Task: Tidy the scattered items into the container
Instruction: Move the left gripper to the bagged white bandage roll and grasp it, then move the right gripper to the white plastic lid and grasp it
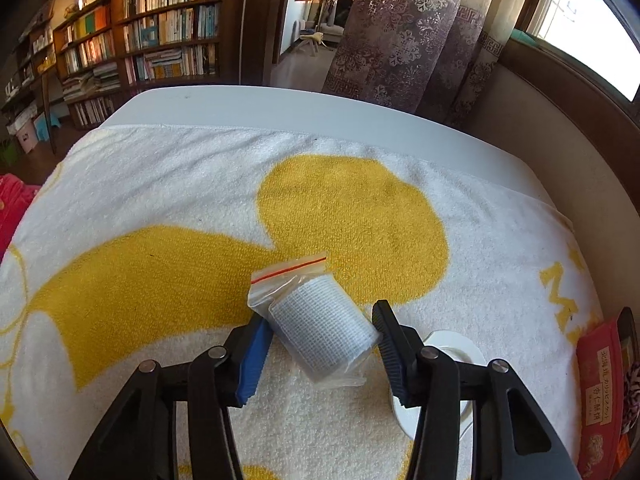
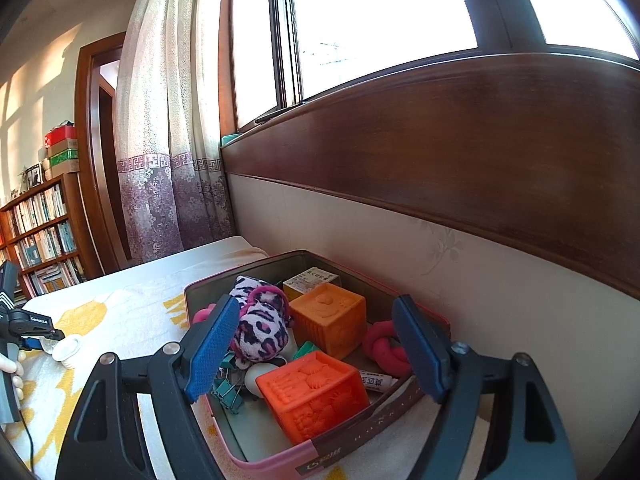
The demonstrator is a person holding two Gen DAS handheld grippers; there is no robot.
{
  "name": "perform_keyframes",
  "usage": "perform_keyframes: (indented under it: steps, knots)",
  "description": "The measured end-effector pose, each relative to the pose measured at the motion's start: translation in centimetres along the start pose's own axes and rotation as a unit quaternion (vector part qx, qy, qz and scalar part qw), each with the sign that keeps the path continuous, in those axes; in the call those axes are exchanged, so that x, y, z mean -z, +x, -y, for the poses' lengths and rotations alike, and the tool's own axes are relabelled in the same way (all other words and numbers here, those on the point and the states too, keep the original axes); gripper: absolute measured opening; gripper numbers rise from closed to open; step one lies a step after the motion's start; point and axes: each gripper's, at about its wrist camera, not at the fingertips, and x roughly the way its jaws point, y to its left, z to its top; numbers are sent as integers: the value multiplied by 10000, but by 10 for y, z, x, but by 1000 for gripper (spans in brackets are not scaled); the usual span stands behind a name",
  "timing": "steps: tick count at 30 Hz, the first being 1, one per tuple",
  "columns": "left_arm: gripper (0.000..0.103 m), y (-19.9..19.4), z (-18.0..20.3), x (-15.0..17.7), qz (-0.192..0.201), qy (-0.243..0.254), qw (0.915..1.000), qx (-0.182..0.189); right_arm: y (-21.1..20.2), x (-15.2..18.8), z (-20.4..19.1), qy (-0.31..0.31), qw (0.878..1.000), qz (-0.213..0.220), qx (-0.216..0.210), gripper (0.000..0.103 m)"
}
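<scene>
A white gauze roll in a clear zip bag (image 1: 320, 320) lies on the yellow and white towel (image 1: 160, 272). My left gripper (image 1: 318, 344) is open, its fingers on either side of the bag, not pressing it. A white round lid (image 1: 448, 350) lies just right of it and also shows in the right wrist view (image 2: 68, 350). My right gripper (image 2: 316, 348) is open and empty above the pink-rimmed tin box (image 2: 280, 462), which holds two orange cubes (image 2: 316, 392), a leopard plush (image 2: 260, 330), a pink knot (image 2: 384, 350) and binder clips (image 2: 228, 392).
The box edge with a red packet (image 1: 604, 384) shows at the right of the left wrist view. A wood-panelled wall (image 2: 480, 168) and window run behind the box. Curtains (image 1: 400, 40) and bookshelves (image 1: 140, 40) stand beyond the table's far edge.
</scene>
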Motion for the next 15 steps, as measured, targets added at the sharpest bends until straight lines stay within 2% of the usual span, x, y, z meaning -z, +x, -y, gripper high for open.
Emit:
perform_keyframes:
  steps: [9, 15]
  knots:
    - [52, -47, -10, 20, 381, 173, 9990, 140, 0, 0, -2, -48, 9999, 25, 101, 82]
    - [52, -66, -24, 34, 517, -68, 9976, 454, -1, 0, -4, -109, 9996, 58, 258, 82]
